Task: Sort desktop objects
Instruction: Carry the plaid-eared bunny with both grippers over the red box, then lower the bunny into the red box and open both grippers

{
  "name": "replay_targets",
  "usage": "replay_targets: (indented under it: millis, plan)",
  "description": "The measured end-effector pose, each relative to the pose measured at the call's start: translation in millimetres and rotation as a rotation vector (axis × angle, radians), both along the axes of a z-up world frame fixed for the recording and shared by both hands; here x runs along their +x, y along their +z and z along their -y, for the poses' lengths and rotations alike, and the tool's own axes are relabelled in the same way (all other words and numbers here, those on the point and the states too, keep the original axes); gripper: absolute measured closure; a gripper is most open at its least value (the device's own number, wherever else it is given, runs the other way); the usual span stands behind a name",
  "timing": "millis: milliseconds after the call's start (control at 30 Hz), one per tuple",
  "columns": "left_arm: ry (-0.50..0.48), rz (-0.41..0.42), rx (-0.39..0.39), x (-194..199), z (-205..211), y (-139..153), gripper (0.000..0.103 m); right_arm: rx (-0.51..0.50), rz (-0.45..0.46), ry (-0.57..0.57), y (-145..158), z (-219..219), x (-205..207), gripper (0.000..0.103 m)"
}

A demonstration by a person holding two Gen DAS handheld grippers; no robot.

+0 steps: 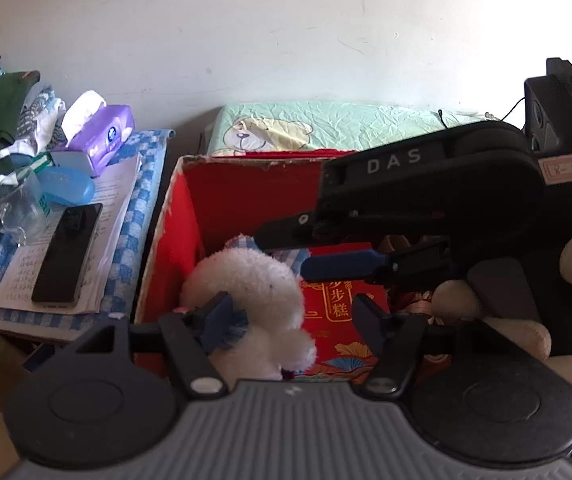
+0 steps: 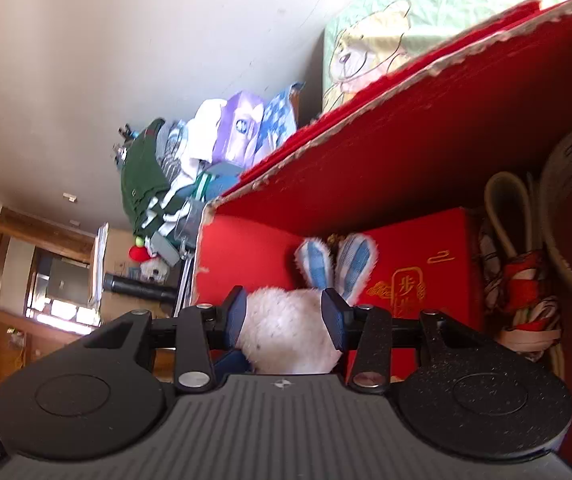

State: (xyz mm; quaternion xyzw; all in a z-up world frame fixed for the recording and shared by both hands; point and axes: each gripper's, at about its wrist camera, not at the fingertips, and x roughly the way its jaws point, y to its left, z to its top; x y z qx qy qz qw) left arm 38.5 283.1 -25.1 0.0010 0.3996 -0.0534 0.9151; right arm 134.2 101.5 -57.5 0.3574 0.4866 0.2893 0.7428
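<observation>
Red box walls crowd plush rabbit.

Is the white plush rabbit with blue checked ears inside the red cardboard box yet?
Yes, inside. The white plush rabbit sits below the red cardboard box rim, between the right gripper fingers, beside a red gift pack.

plush rabbit in the box, phone left.

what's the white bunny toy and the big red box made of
White rabbit plush toy: looks like fluffy synthetic pile, matte and fuzzy at the outline, with blue checked woven fabric inside the ears. Large red open box: probably cardboard with a matte red lining; its rim is frayed and shows pale board.
</observation>
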Motion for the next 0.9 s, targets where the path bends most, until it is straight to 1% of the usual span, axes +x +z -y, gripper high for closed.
replay_targets:
  millis: [100,167,267,433,567,633,700,733,767,900]
  plan:
    - [0.016,-0.007,0.002,1,0,0,0.033,-0.001,0.001,-0.003,0,0,0,0.06]
    - [0.031,-0.017,0.023,3,2,0,0.03,-0.01,0.005,0.008,0,0,1,0.064]
    - [0.043,-0.026,0.04,4,4,-1,0.029,-0.044,0.009,0.028,2,-4,3,0.067]
    - [0.052,-0.034,0.051,2,3,-1,0.028,-0.077,0.005,0.053,2,-10,4,0.067]
    - [0.063,-0.043,0.058,2,2,-3,0.028,-0.115,0.023,0.071,3,-16,4,0.067]
    - [0.066,-0.045,0.062,2,2,-3,0.027,-0.114,0.02,0.073,2,-16,4,0.067]
    - [0.067,-0.047,0.066,2,3,-3,0.024,-0.107,0.012,0.072,0,-16,5,0.066]
    - [0.072,-0.049,0.07,2,4,-4,0.019,-0.106,0.01,0.071,0,-15,5,0.066]
    - [0.079,-0.058,0.072,3,3,-5,0.017,-0.106,0.01,0.068,0,-15,5,0.066]
    - [0.075,-0.059,0.063,2,2,-6,0.016,-0.088,0.02,0.062,2,-14,4,0.066]
